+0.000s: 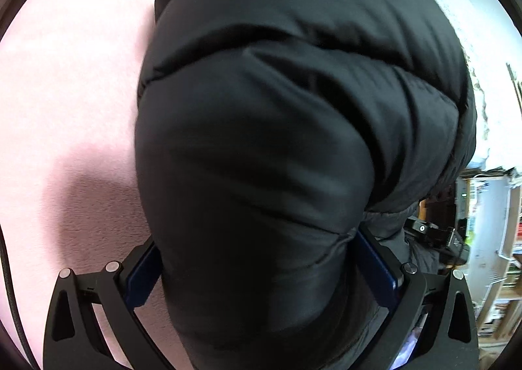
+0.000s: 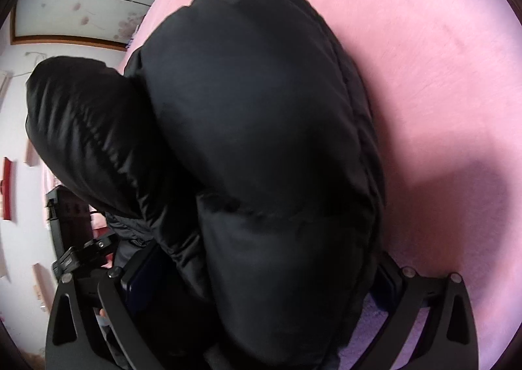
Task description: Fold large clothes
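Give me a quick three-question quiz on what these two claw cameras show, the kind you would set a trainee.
1. True or false: the left claw has a thick roll of the puffy black quilted jacket between its blue-padded fingers.
2. What lies under the jacket? A) bare wooden floor B) soft pink blanket C) metal tray
3. Fill in: the right claw is clamped on the same ____.

Key: 1 true. 2 B, the soft pink blanket. 3 jacket.
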A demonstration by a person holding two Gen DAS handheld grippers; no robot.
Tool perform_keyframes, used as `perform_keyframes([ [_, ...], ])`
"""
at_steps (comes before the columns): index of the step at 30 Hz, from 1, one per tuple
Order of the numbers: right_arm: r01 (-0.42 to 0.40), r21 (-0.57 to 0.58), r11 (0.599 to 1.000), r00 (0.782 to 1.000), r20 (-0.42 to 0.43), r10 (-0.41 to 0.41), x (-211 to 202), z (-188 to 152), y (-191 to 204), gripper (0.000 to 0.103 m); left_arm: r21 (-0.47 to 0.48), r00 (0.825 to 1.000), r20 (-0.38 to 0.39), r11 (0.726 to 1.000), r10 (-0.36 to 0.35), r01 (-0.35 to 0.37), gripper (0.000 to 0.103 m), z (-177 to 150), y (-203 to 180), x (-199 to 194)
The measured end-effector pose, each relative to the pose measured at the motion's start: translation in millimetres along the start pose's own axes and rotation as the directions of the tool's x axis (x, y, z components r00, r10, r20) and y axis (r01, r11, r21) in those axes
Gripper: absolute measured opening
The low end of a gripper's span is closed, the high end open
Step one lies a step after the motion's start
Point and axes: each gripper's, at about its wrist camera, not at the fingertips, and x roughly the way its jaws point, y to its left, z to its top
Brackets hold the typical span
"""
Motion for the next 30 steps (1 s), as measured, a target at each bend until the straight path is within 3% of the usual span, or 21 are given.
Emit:
perform_keyframes([
  [6,-0.109,-0.007,0.994,0.993,-0.039,0.109,11.5,-5.5,-6.2,0.103,-0.016,0.998,0.001,0.998,-0.060,0.060,0.103,2.0,13.9,11.9],
  [8,-0.132,-0.020,0.991,0.991,-0.035,0.131,10.7,-8.5,-5.6,0.094,0.001,0.998,0.016,0.998,-0.056,0.056,0.102,0.7,15.7,10.7],
  [10,-0.184,-0.030,0.983,0.983,-0.025,0.183,4.5,-12.2,-5.7,0.078,0.031,0.998,0.042,0.998,-0.050,0.049,0.092,-10.5,2.9,12.1],
  [11,-0.200,-0.033,0.979,0.980,-0.023,0.199,1.1,-14.5,-6.0,0.069,0.045,0.998,0.049,0.998,-0.049,0.047,0.083,-16.7,0.0,6.2],
  [14,-0.222,-0.042,0.974,0.975,-0.015,0.222,-10.8,-24.2,-5.0,0.055,0.077,0.997,0.070,0.996,-0.044,0.039,0.063,-24.4,-9.2,-6.3],
  [17,-0.209,-0.064,0.976,0.978,-0.006,0.209,-20.8,-30.1,5.5,0.049,0.085,0.996,0.086,0.996,-0.032,0.025,0.055,-33.1,-18.1,-18.5],
  [23,-0.191,-0.092,0.977,0.981,0.004,0.193,-51.0,-43.6,32.9,0.047,0.080,0.992,0.125,0.997,-0.034,0.024,0.054,-56.8,-39.8,-59.9],
  [30,-0.170,-0.184,0.968,0.984,0.026,0.177,-83.6,-66.8,107.7,0.047,0.100,0.976,0.208,0.994,-0.059,0.039,0.054,-86.0,-35.3,-134.7],
])
